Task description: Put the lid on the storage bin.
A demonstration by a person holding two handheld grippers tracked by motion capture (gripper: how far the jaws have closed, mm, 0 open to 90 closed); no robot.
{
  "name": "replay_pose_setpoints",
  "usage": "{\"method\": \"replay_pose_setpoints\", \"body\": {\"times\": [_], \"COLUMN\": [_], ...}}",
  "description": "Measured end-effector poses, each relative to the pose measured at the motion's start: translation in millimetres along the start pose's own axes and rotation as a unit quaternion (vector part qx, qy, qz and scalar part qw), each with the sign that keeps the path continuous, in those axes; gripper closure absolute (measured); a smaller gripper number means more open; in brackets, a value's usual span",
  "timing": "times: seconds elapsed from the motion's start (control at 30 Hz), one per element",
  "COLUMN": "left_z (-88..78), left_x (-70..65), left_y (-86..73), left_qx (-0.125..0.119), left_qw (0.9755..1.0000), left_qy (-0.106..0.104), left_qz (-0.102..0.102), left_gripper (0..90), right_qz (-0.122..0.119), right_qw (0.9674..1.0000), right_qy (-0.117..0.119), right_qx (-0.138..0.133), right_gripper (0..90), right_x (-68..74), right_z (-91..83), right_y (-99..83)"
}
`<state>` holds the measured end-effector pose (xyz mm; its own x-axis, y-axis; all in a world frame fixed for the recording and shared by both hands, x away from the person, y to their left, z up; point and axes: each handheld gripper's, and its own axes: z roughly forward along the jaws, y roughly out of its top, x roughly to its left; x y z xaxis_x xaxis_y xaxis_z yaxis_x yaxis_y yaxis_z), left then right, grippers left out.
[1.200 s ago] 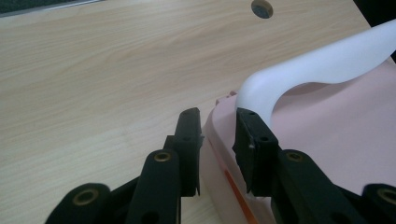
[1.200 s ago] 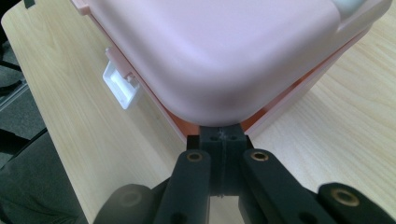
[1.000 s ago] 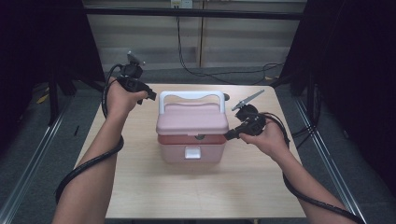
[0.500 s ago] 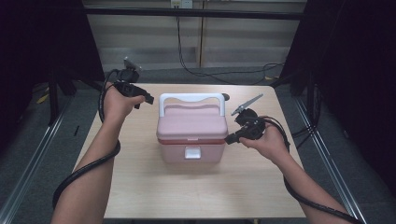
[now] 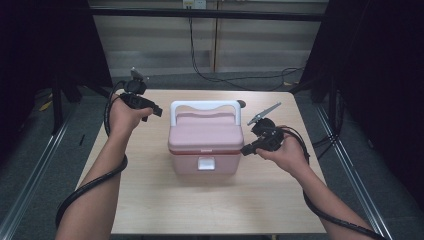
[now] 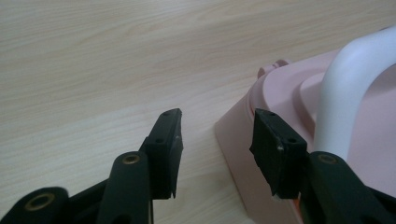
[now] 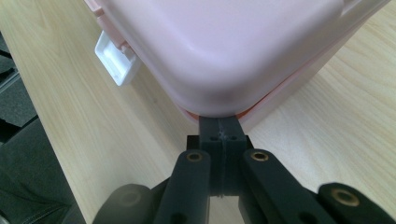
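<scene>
A pink box [image 5: 205, 137] with a white handle [image 5: 204, 106] upright and a white front latch [image 5: 206, 163] stands mid-table. My left gripper [image 5: 151, 112] hovers open just off the box's back left corner. In the left gripper view, its jaws [image 6: 217, 140] straddle the corner of the pink lid [image 6: 280, 93] beside the handle [image 6: 345, 98] without touching. My right gripper [image 5: 246, 150] is shut at the box's right side. In the right gripper view, its closed tips [image 7: 220, 133] press against the seam under the lid corner [image 7: 224, 51], with the latch [image 7: 114, 58] to the left.
The wooden table [image 5: 150, 200] has bare room in front of the box and on both sides. A small dark object [image 5: 241, 104] lies behind the handle. Black cables [image 5: 235, 80] run across the floor beyond the far edge.
The right gripper has crept slightly down and toward the box's lid corner. The left gripper has shifted only a little. The box has stayed put.
</scene>
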<state>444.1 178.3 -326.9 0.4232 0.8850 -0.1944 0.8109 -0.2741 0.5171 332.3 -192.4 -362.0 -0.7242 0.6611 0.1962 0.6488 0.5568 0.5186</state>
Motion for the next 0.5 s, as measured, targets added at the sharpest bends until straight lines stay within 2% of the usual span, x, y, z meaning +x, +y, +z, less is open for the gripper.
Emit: {"method": "replay_pose_setpoints", "body": {"times": [0.5], "left_z": [7.5], "left_x": [8.1], "left_y": [-12.6], "left_qx": [0.003], "left_qw": [1.0], "left_qy": [0.002], "left_qz": [-0.006], "left_gripper": [46.7], "right_qz": [-0.004], "right_qw": [1.0], "right_qy": [0.0], "right_qx": [0.004], "right_gripper": [90.0], "right_x": [1.5], "right_z": [1.5], "right_y": [-1.4]}}
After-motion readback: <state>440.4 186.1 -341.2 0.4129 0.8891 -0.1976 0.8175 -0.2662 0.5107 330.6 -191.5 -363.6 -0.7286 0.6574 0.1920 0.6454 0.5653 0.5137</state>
